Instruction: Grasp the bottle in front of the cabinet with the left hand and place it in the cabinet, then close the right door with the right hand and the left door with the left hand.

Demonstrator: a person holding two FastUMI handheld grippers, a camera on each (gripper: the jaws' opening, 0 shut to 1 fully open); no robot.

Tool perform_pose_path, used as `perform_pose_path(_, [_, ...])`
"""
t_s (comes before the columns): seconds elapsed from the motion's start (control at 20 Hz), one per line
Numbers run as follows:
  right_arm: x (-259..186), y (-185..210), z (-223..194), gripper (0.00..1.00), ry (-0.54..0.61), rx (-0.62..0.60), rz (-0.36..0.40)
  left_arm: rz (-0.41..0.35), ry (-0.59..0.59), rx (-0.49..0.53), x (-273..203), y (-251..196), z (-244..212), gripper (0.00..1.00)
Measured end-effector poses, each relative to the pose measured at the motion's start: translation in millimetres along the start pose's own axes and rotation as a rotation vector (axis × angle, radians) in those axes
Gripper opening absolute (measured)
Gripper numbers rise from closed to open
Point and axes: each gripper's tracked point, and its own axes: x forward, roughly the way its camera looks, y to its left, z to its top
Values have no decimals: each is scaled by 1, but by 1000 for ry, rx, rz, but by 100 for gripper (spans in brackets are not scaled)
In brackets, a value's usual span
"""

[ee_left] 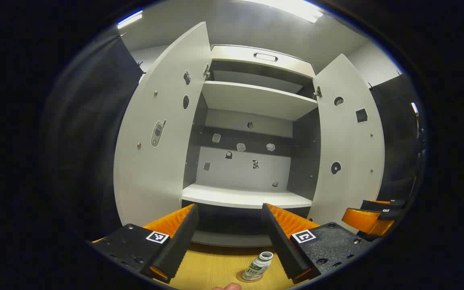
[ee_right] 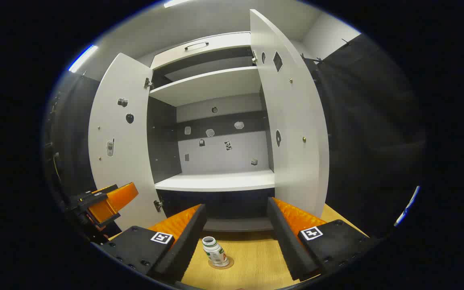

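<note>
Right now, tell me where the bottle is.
The bottle stands upright on the wooden table, in front of the open cabinet, between the left gripper's fingers.

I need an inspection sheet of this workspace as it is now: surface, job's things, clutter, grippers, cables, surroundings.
Surface: wooden table, bare around the bottle.
Job's things: small white bottle stands upright on the table before the cabinet, untouched; left door and right door both open; shelves hold no objects.
Clutter: nothing seen.
Grippers: left gripper open, above the bottle; right gripper open, holding nothing.
Cables: nothing seen.
Surroundings: black cloth wall beside the cabinet; stickers on the doors and back panel; ceiling light on.
</note>
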Motion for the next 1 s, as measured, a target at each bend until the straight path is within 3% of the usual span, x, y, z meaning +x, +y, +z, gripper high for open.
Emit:
perform_pose_path(0.05, [1, 0, 0, 99, 0, -1, 2, 2, -1, 0, 0, 0, 0, 96])
perform_pose_path(0.8, [8, -1, -1, 99, -2, 0, 24, 22, -4, 26, 1, -3, -3, 96])
perform_pose_path(1.0, [9, 1, 1, 99, -8, 2, 30, -6, -7, 16, 4, -9, 0, 95])
